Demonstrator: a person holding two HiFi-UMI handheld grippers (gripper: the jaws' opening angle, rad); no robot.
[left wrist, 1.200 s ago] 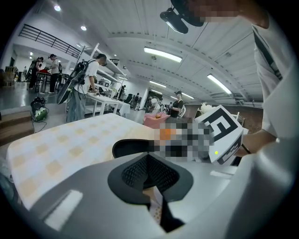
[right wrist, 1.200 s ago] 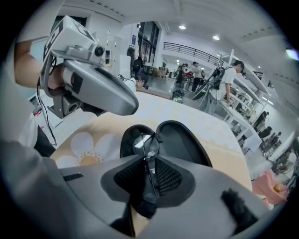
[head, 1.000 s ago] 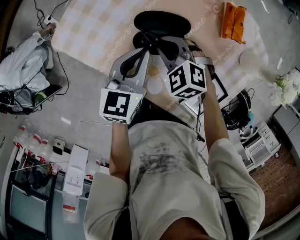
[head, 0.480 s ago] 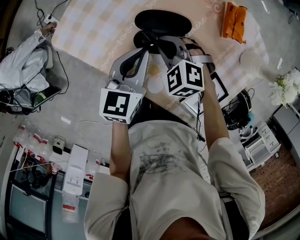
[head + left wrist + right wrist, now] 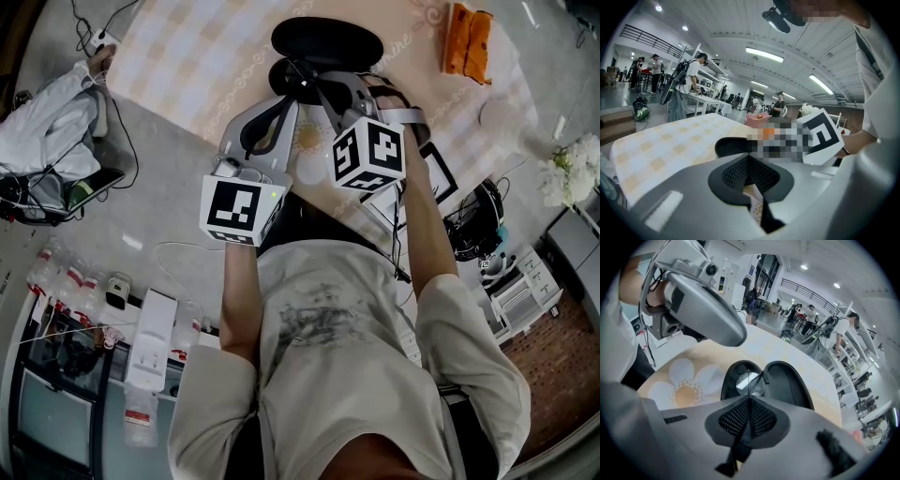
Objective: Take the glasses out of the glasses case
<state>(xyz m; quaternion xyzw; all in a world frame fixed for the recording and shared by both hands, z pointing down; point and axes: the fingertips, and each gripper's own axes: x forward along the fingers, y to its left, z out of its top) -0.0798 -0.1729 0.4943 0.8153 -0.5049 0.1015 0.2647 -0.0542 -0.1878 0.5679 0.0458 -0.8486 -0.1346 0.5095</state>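
Foreground: your left gripper [image 5: 749,161] is held low over the near edge of the table [image 5: 187,56]. Its jaws are pressed together with nothing between them, and only patterned cloth shows through the gap under the pads. It lies just beside your right gripper [image 5: 750,401] and points toward the case [image 5: 323,42].

Right gripper: the jaws are closed here too. In the right gripper view one lens of the glasses [image 5: 750,383] stands right at the pad tips, so the grip appears to be on the near edge of the frame. The contact itself is hidden behind the pads.

Middle ground: the case lies open on the cloth, its two black halves side by side. The glasses sit tilted over the seam between the halves, seemingly raised rather than flat in the well. You cannot tell from these views whether they clear the rim.

Background: an orange packet [image 5: 466,42] lies well apart from the case, at the far side of the table.

Step in hand, as judged: extraction, with the glasses gripped but not yet out of the case.

Next move: lift straight up, then draw back toward yourself. Keep the pinch gentle, since the frame is thin wire. Watch that a temple does not catch the rim. If the case drags along, bring your idle left gripper down on its near half to steady it.
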